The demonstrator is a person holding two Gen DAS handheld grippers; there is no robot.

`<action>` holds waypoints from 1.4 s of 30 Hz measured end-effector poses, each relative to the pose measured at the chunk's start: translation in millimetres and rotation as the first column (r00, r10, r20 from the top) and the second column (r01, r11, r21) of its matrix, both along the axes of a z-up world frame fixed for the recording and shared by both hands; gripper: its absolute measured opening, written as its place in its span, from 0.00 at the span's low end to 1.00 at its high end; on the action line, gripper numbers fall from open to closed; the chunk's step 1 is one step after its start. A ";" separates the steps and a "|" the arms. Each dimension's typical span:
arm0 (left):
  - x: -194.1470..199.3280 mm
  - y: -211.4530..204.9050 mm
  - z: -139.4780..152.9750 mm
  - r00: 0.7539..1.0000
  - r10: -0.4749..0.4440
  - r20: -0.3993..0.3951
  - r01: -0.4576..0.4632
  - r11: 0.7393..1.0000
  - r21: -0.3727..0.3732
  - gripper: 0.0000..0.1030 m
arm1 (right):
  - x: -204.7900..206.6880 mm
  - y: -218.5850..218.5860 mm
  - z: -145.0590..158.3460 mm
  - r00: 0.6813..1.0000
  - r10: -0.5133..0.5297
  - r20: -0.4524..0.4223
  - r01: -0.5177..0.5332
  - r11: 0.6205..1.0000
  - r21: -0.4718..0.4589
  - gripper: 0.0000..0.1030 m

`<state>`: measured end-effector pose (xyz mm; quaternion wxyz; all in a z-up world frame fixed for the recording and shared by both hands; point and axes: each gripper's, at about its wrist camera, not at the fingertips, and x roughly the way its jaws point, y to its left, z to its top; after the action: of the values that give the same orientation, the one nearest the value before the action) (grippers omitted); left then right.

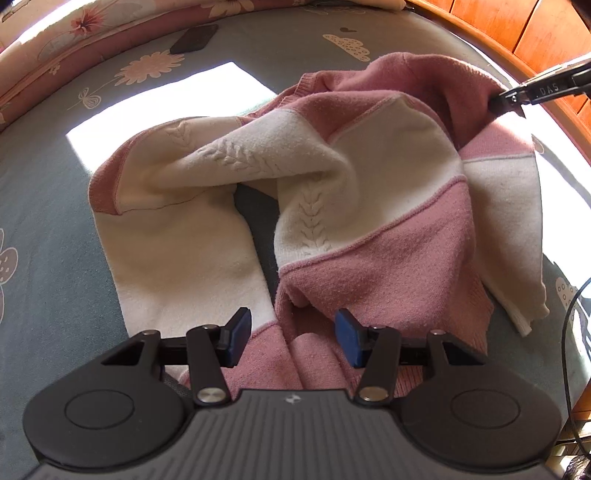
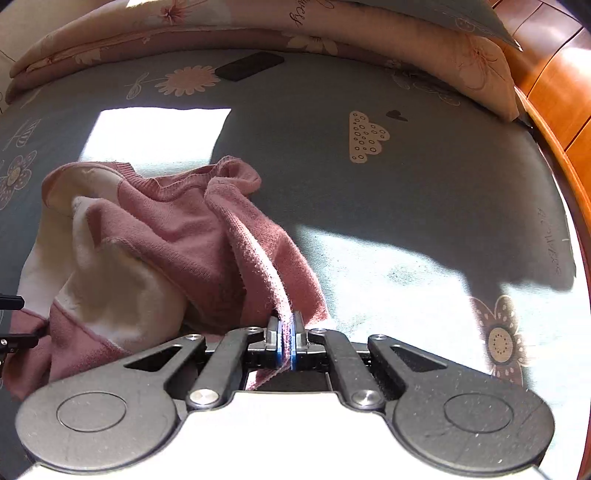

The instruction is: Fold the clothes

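Note:
A pink and cream knitted sweater (image 1: pixel 332 177) lies crumpled on the grey-blue flowered bed sheet (image 1: pixel 44 221). My left gripper (image 1: pixel 291 336) hovers over the sweater's near pink hem, its blue pads (image 1: pixel 349 339) apart with a pink fold lying between them, untouched. My right gripper (image 2: pixel 287 334) is shut on a pink edge of the sweater (image 2: pixel 177 229), which rises taut from the pile to its pads. In the left wrist view the right gripper (image 1: pixel 506 101) shows at the upper right, pinching the dark pink cloth.
A dark phone (image 1: pixel 194 38) lies on the sheet near the floral pillows (image 2: pixel 258 26) at the far side. An orange wooden bed frame (image 2: pixel 554 96) runs along the right. Bright sun patches fall on the sheet. A black cable (image 1: pixel 567 332) hangs at the right edge.

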<state>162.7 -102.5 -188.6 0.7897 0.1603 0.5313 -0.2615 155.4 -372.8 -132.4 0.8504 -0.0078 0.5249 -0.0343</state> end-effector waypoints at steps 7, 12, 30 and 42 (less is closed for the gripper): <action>0.4 -0.8 -0.1 1.000 0.004 -0.009 -0.004 1.000 0.008 0.50 | 44.8 -59.6 -7.6 0.999 -0.018 -0.038 0.007 0.968 -0.253 0.04; 1.2 -1.5 -3.1 1.000 0.002 -0.007 -0.002 1.000 0.025 0.50 | 66.3 -86.8 -24.0 0.996 -0.010 -0.090 -0.023 0.933 -0.359 0.04; 0.4 15.1 -11.8 0.997 0.073 -0.026 -0.071 0.996 0.059 0.50 | 37.1 -39.2 -37.9 0.999 -0.014 -0.033 0.009 0.988 -0.152 0.30; -12.0 74.7 -7.1 0.912 0.396 -0.103 -0.403 0.914 -0.054 0.55 | -71.6 67.0 -73.9 0.989 0.018 -0.146 0.022 0.963 0.268 0.33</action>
<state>150.8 -27.8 -195.7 0.8071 0.0070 0.5779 -0.1212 83.7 -305.7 -206.2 0.8025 0.1055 0.5860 0.0370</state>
